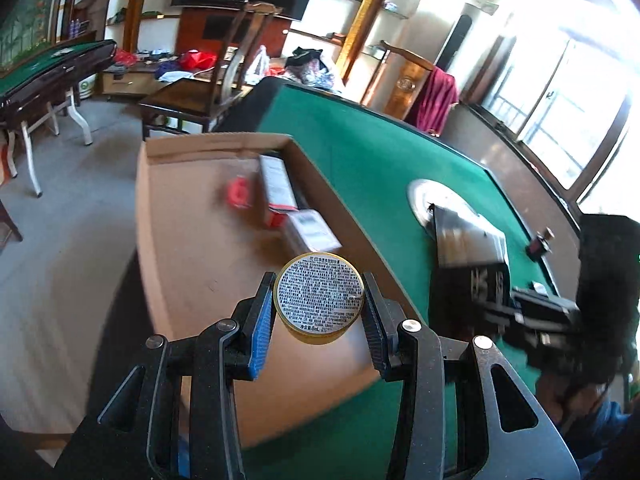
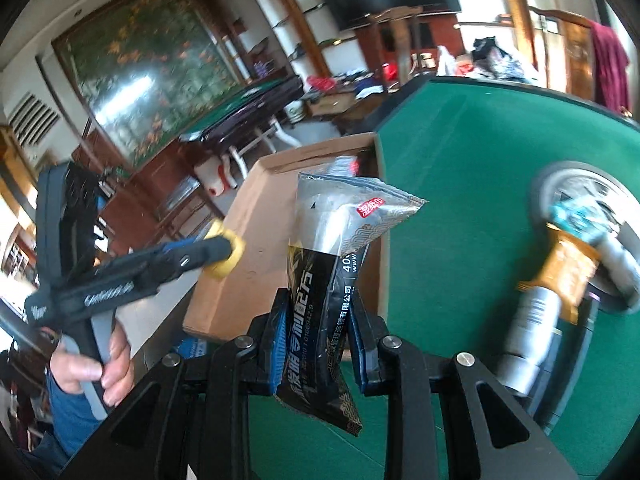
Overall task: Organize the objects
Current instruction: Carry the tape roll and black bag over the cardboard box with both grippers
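My left gripper [image 1: 319,312] is shut on a small round yellow tin [image 1: 319,300] with a printed label, held above the cardboard box [image 1: 192,264]. The box holds a red item [image 1: 237,194], a white-and-red carton [image 1: 276,184] and a clear packet [image 1: 314,232]. My right gripper [image 2: 318,344] is shut on a black-and-silver packet [image 2: 328,264], held upright over the green table near the box [image 2: 256,256]. The left gripper with the yellow tin [image 2: 226,254] shows in the right wrist view at left. The right gripper with the packet [image 1: 472,248] shows in the left wrist view at right.
The green felt table [image 1: 360,152] has a round silver disc [image 1: 440,200] in its middle. A silver bottle with an orange wrapper [image 2: 548,296] and a blue-patterned item [image 2: 576,216] lie by the disc [image 2: 560,184]. Chairs and another table [image 1: 48,68] stand beyond.
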`<state>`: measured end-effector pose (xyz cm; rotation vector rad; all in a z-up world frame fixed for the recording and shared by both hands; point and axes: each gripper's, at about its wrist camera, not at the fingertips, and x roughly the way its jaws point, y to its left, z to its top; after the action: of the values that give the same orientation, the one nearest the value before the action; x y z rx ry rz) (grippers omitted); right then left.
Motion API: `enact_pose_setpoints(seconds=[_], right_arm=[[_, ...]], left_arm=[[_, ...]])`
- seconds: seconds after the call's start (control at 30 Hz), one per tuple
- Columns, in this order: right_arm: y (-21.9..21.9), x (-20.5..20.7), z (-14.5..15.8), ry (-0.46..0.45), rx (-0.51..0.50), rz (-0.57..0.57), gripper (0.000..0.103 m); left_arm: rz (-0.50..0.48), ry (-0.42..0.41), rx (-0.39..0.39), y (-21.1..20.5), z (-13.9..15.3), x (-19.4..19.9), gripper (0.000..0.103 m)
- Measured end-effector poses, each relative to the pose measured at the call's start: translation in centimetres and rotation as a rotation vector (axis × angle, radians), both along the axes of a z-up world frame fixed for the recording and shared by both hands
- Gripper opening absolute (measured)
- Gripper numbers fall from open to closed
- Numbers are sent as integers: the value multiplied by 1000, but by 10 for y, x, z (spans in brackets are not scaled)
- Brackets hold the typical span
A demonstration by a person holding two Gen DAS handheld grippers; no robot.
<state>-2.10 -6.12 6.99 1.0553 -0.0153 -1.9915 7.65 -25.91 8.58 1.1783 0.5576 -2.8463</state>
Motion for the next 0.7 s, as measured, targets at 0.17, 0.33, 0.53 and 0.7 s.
enact_pose_setpoints(seconds=[0.17, 0.33, 0.53, 0.7], right_arm=[[-36, -8, -6, -48, 27, 33, 26], [-66, -19, -11, -81, 61, 41, 26], [-97, -25, -20, -94, 124, 52, 26], [-134, -35, -31, -113, 184, 55, 26]], left_arm=[[34, -25, -8, -26, -2, -16, 40], [51, -55, -12, -47, -9, -38, 40], [83, -83, 1, -75, -17, -63, 40], [96, -143, 3, -96, -32, -88, 40]])
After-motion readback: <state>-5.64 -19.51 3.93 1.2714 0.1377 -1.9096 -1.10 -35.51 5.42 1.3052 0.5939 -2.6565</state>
